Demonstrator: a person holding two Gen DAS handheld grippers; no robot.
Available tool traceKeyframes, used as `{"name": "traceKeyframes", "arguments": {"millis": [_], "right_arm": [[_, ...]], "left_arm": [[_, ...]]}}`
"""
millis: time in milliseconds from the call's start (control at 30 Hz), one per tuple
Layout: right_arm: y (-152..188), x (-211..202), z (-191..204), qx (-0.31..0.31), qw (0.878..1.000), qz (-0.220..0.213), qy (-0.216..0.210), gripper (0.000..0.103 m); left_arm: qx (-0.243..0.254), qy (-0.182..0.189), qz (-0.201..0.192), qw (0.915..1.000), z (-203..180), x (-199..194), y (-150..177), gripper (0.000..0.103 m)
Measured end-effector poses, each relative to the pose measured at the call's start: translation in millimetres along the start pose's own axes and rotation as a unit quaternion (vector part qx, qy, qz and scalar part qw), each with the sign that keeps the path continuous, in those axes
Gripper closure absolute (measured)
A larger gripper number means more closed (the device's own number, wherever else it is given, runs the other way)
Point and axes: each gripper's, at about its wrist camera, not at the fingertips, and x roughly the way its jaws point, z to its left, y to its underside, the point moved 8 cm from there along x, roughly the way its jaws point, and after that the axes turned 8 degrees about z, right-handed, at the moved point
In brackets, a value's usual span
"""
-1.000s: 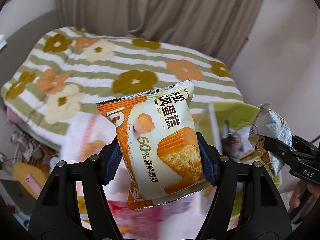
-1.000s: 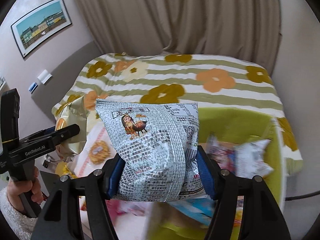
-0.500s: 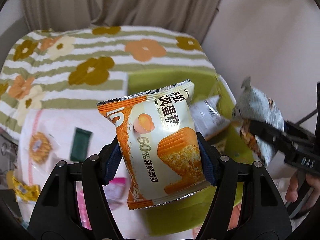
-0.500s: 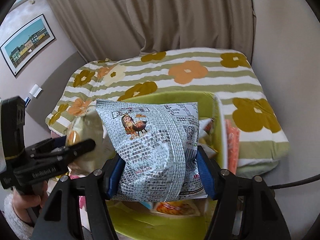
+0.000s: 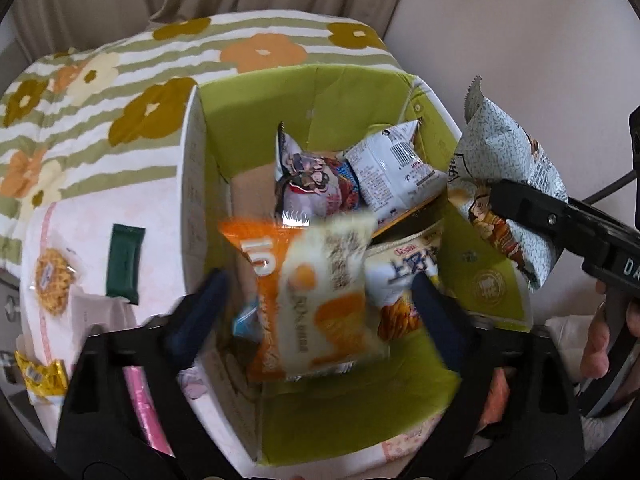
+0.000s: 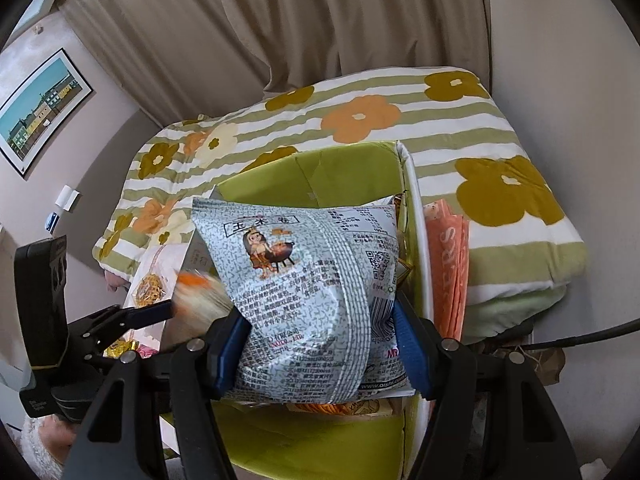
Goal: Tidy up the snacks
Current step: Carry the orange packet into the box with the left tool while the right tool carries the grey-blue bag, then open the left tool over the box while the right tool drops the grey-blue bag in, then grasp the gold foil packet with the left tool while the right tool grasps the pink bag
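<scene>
An orange and white cake packet (image 5: pixel 320 292) is blurred, loose between the spread fingers of my open left gripper (image 5: pixel 320 304), over the green-lined box (image 5: pixel 360 92). The box holds several snack packets (image 5: pixel 380 176). My right gripper (image 6: pixel 320 344) is shut on a grey-white patterned snack bag (image 6: pixel 304 280) and holds it above the box's right side; it shows in the left wrist view (image 5: pixel 516 196) too. The left gripper (image 6: pixel 160 312) shows at the left of the right wrist view with the blurred packet (image 6: pixel 200 296).
The box stands on a bed with a striped flower blanket (image 5: pixel 120 100). Left of the box lie a dark green bar (image 5: pixel 124 264), a round waffle snack (image 5: pixel 54 280), a yellow packet (image 5: pixel 40 376) and a pink packet (image 5: pixel 144 400). An orange packet (image 6: pixel 448 272) lies right of the box.
My left gripper has swung over the box and opened; the cake packet has slipped loose and is dropping. My right gripper has kept its hold on the bag and moved over the box.
</scene>
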Motion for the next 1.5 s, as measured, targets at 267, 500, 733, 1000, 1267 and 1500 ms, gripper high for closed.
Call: {"name": "traceKeyframes", "arguments": {"millis": [267, 500, 733, 1000, 1267, 1500], "right_arm": [[5.8, -3.5, 7.4, 0.003, 1.0, -0.006, -0.002, 0.041], [22.1, 3.4, 11.9, 0.0, 1.0, 0.011, 0.004, 0.041], [46.8, 16.1, 12.5, 0.014, 1.0, 0.027, 0.008, 0.04], [50.8, 0.2, 14.9, 0.014, 0.999, -0.03, 0.015, 0.001], [51.6, -11.5, 27.0, -0.012, 0.999, -0.044, -0.001, 0.001], [55.0, -14.2, 41.7, -0.037, 0.998, -0.047, -0.016, 0.001]], "left_arm": [[-0.001, -0.019, -0.025, 0.9995, 19.7, -25.5, -1.2, 0.006], [-0.025, -0.011, -0.029, 0.9992, 35.0, -28.5, 3.4, 0.006], [-0.024, -0.015, -0.025, 0.9993, 35.0, -25.4, 10.1, 0.006], [-0.026, -0.017, -0.03, 0.9991, 35.5, -31.8, 20.9, 0.006], [-0.038, -0.032, -0.055, 0.9972, 38.2, -55.5, 39.1, 0.006], [-0.064, -0.056, -0.062, 0.9944, 50.2, -71.7, 67.2, 0.006]]}}
